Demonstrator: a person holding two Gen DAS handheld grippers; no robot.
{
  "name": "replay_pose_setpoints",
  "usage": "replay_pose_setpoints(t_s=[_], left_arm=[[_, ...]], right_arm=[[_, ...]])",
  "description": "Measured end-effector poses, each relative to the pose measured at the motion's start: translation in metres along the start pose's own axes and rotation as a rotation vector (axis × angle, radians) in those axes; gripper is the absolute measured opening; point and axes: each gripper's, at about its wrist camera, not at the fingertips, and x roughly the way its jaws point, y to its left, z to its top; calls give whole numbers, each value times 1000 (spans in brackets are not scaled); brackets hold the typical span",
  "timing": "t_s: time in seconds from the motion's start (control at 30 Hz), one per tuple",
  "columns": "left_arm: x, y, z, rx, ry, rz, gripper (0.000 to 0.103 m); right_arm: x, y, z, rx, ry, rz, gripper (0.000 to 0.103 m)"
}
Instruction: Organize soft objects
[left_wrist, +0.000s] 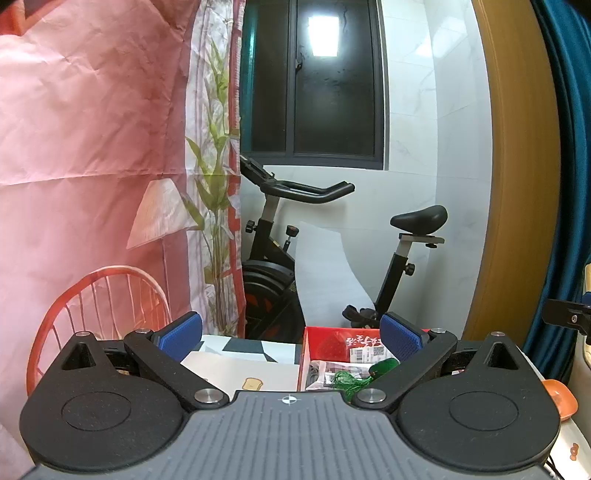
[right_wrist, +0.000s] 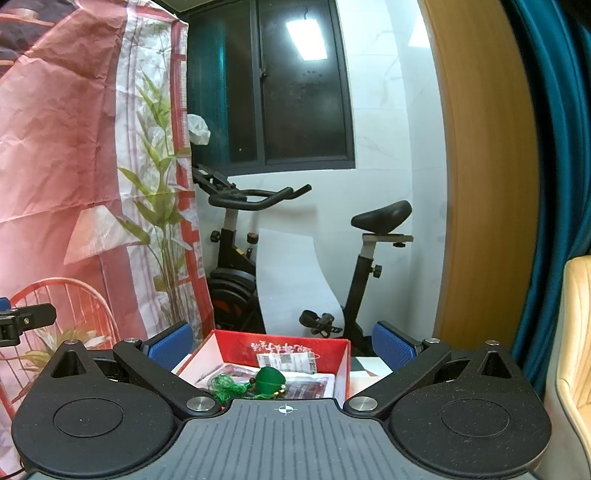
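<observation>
Left wrist view: left gripper (left_wrist: 291, 338) spread wide, holding nothing; the green tasselled ornament (left_wrist: 369, 373) lies in the red box (left_wrist: 328, 341), below and just inside the right-hand pad, on packets. Right wrist view: right gripper (right_wrist: 284, 341) likewise wide and empty, ornament (right_wrist: 267, 382) low between the pads, near the body. Judged light, soft and floppy; best pinched at the rounded felt body, not the loose tassel.

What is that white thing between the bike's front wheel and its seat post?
In the right wrist view, a curved white board leans upright against the wall between the exercise bike's black flywheel and seat post. The left wrist view shows it too.
</observation>
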Motion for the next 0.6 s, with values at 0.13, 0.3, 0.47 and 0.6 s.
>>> replay_pose_setpoints(t_s=[0.13,0.3,0.47,0.6], left_arm=[[0,0,0,0,0,-1,103],[0,2,-1,-5,3,4,103],[0,3,-1,-5,3,4,103],[0,2,-1,-5,5,4,103]], right_arm=[[0,0,0,0,0,1,103],[0,-1,1,-1,1,1,103],[0,-1,1,0,1,1,103],[0,-1,1,0,1,1,103]])
